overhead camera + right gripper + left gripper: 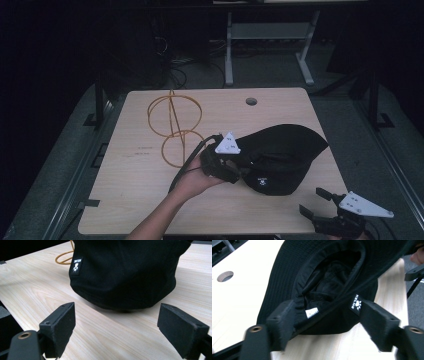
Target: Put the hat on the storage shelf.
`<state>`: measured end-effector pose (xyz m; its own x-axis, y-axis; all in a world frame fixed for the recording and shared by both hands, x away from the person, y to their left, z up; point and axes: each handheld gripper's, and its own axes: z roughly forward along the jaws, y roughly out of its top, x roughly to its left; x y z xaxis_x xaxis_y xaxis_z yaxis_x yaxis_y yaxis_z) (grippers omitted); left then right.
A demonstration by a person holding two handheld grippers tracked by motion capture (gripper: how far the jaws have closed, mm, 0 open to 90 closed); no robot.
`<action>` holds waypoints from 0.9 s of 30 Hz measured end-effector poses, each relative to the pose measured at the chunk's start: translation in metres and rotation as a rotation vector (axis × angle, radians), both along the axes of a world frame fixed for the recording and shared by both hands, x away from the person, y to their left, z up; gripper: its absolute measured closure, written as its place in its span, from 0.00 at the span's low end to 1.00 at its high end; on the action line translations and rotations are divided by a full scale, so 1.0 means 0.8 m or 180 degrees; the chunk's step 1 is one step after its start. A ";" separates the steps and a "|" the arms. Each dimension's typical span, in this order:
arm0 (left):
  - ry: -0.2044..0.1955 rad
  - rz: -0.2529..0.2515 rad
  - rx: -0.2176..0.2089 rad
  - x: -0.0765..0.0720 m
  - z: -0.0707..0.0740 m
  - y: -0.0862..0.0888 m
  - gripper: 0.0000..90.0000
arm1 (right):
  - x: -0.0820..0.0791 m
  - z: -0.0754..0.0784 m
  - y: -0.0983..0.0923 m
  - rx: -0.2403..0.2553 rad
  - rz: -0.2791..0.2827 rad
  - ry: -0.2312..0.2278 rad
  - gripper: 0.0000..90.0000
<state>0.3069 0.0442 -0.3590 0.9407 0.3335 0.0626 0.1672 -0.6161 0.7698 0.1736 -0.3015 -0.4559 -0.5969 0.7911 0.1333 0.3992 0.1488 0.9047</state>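
While black hat (280, 160) lies on table (135, 200), left gripper (324, 322) straddles hat rim, jaws partly closed, not yet pinching. Right gripper (116, 327) waits near, jaws wide, empty. Next, probably: close on rim, lift.

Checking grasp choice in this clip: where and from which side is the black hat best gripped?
Probably the near brim edge of the black hat, from its open side. It lies opening up, so the thin brim fits between the left gripper pads, already straddling it. The crown is too bulky to pinch.
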 end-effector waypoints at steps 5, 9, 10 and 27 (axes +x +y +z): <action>0.0021 -0.0102 0.0046 0.002 -0.003 -0.002 0.52 | 0.000 0.000 0.001 0.0013 -0.0010 -0.0008 0.16; 0.0027 -0.0190 0.0032 -0.001 -0.003 0.000 0.66 | 0.003 0.000 0.002 0.0070 -0.0029 -0.0010 0.16; 0.0027 -0.0190 0.0032 -0.001 -0.003 0.000 0.69 | 0.003 0.000 0.002 0.0070 -0.0029 -0.0010 0.16; 0.0062 -0.0460 -0.0326 -0.021 -0.002 0.021 0.96 | 0.027 0.016 0.011 0.0205 0.0017 -0.0031 0.16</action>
